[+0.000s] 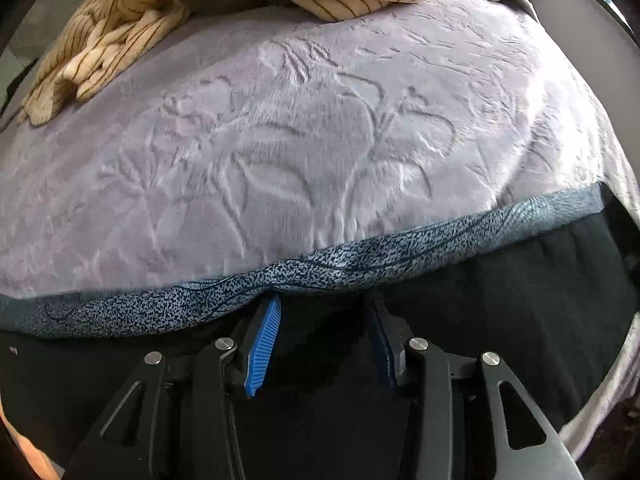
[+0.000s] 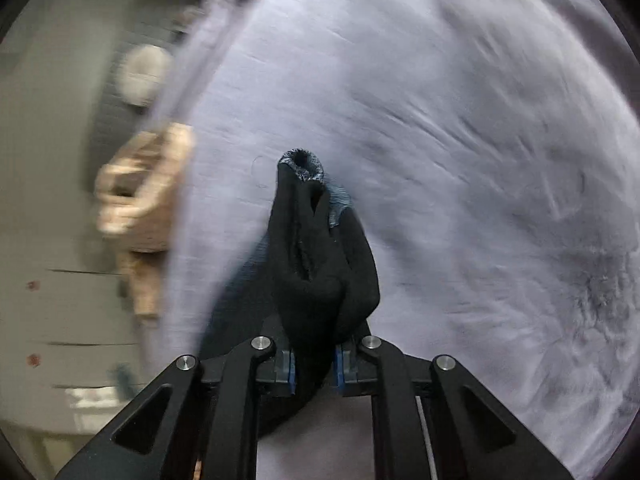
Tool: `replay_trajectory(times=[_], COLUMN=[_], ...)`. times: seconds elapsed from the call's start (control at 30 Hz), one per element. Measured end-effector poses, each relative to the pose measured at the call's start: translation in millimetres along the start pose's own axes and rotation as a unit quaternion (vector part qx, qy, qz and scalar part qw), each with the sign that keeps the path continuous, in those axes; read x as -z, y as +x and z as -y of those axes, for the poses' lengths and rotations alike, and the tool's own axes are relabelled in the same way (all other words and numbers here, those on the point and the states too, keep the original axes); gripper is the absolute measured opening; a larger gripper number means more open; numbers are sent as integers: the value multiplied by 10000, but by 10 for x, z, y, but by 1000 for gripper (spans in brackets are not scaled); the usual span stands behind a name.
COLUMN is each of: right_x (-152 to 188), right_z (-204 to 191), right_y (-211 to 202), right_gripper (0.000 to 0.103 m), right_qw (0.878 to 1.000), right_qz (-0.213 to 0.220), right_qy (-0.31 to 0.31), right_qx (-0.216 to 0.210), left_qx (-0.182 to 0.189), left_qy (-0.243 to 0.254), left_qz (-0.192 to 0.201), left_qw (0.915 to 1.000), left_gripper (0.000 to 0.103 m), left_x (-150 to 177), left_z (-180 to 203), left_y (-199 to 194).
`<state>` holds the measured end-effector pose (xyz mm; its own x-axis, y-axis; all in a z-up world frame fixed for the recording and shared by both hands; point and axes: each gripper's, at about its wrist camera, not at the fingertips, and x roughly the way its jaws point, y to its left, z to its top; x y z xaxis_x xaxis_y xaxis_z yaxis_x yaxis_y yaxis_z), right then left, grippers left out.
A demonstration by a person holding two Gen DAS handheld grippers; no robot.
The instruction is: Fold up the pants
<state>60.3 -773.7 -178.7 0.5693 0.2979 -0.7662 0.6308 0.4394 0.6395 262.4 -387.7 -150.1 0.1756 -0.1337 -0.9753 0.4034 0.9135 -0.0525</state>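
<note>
Soft, limp black pants (image 2: 320,264) bunch in the clamped right gripper (image 2: 314,372); left gripper (image 1: 324,320) pinches the waistband (image 1: 360,256) at 12 o'clock.

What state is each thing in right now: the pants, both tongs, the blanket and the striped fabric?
Pants: dark, speckled blue edge lying along the blanket, partly bunched.
Left tongs: at the speckled edge, pads close on the fabric.
Right tongs: shut on a bunched fold of the pants.
Lavender blanket: spread out, embossed pattern showing.
Striped fabric: crumpled at the far edge, untouched.
</note>
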Motion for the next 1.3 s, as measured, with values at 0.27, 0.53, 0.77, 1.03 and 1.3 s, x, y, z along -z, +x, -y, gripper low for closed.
replay_trajectory(times=[0.27, 0.53, 0.77, 1.03, 1.3], right_x=[176, 769, 1909, 2824, 2939], right_z=[-17, -1000, -1623, -1826, -1861], right_y=[-490, -265, 722, 1494, 1644], right_gripper=[42, 42, 42, 42, 44], right_qw=[9943, 9917, 9558, 9313, 9417], right_qz=[537, -300, -2212, -3179, -2990], right_qy=[125, -1251, -1501, -1035, -711], right_qx=[915, -25, -1222, -1445, -1371], left_qx=[365, -227, -800, -766, -468], left_qy=[-146, -569, -1097, -1444, -1245], left_qz=[22, 99, -36, 67, 173], left_qw=[9992, 9981, 9907, 9865, 9910], left_gripper=[46, 46, 46, 65, 65], left_x=[-136, 185, 695, 1167, 1262], left_z=[-324, -1201, -2111, -2770, -2983], left_y=[-159, -439, -571, -430, -433])
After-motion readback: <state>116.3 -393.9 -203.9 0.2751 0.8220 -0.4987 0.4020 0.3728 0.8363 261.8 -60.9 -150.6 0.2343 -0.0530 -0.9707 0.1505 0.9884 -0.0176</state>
